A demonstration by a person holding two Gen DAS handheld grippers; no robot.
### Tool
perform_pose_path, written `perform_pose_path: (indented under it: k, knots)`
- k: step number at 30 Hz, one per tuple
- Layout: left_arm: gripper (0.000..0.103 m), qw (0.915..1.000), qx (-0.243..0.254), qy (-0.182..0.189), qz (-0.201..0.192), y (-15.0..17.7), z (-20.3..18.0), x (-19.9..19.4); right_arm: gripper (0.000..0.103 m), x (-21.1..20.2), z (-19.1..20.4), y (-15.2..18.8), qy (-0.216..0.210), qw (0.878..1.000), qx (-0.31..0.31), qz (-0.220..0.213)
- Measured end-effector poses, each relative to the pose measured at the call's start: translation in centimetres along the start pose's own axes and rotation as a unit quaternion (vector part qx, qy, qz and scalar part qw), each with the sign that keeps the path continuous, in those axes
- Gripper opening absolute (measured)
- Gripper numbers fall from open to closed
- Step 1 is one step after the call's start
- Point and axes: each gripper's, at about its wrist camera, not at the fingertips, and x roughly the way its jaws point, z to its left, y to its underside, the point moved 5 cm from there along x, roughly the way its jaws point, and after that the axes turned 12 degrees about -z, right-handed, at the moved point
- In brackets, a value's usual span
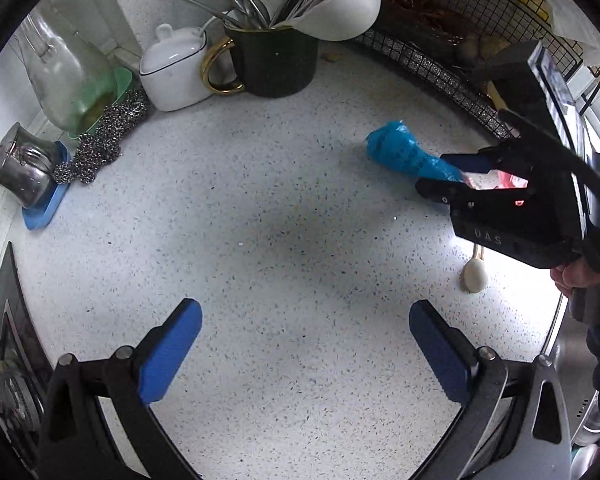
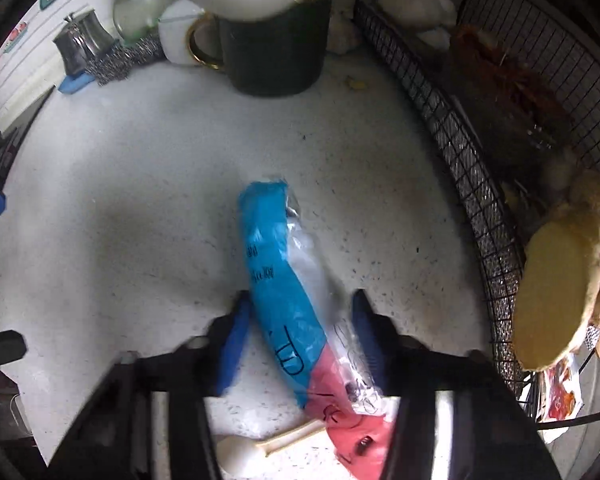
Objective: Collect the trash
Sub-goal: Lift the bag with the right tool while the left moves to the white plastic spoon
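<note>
A crumpled blue, clear and pink plastic wrapper (image 2: 276, 280) lies on the speckled white counter (image 2: 140, 200). My right gripper (image 2: 300, 336) straddles it, its blue pads close on either side of the wrapper, pressing on it. In the left wrist view the right gripper (image 1: 456, 170) holds the blue wrapper (image 1: 400, 148) by its end at the right. My left gripper (image 1: 304, 352) is wide open and empty, low over bare counter (image 1: 260, 220) in front of the wrapper.
A dark mug with utensils (image 1: 276, 60), a white sugar pot (image 1: 176, 68), steel wool (image 1: 104, 140), a steel pot on a blue dish (image 1: 24, 168) and a glass bottle (image 1: 60, 68) line the back. A black wire basket (image 2: 480, 184) stands right. A small white spoon (image 2: 240, 452) lies near.
</note>
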Motion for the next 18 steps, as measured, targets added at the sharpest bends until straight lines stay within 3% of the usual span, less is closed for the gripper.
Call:
perform_pose_path:
  k: [1,3,10,18]
  knots:
    - [0.103,1.0000,-0.003,0.004,0.000,0.0,0.0,-0.1,0.032,-0.1,0.1,0.1,-0.005,1.000,0.000,0.002]
    - [0.103,0.9998,-0.011,0.016,0.003,0.1,-0.2,-0.3,0.014,-0.8,0.4,0.2,0.002,1.000,-0.007,-0.002]
    - [0.103,0.9996,0.008,0.022,-0.017,-0.2,-1.4,-2.9,0.012,-6.5,1.4,1.3,-0.016,0.999,0.028,-0.033]
    - [0.103,0.9978,0.033,0.044,-0.036,-0.9,-3.7,-5.7,0.012,-14.1,0.8,4.2,0.010,0.997,0.069,-0.041]
